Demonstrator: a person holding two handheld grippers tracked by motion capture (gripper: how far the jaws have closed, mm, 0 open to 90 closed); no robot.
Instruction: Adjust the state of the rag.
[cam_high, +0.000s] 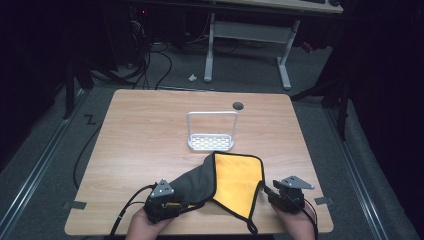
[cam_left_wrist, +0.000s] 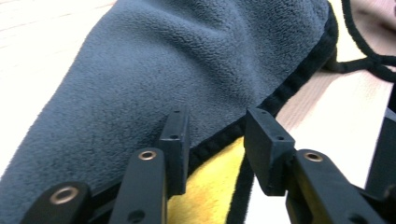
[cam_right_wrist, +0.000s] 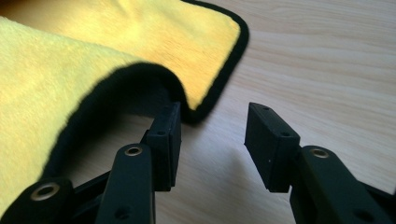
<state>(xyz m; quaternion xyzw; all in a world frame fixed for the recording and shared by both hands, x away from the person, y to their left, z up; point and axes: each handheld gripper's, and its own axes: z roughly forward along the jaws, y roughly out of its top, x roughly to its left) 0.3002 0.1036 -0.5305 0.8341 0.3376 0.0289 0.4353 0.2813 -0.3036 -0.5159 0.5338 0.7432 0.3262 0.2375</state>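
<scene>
Lying between two open tongs, one cloth (cam_high: 235, 180), one rack (cam_high: 211, 132).

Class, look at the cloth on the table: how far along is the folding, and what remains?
Done: the cloth is partly folded, its grey side turned over the yellow side at the left. In hand: nothing is gripped; the left tongs stand open astride the black hem, and the right tongs stand open beside the cloth's edge. Left, probably: the fold looks rumpled and uneven, so squaring it up. The white rack stands behind.
</scene>
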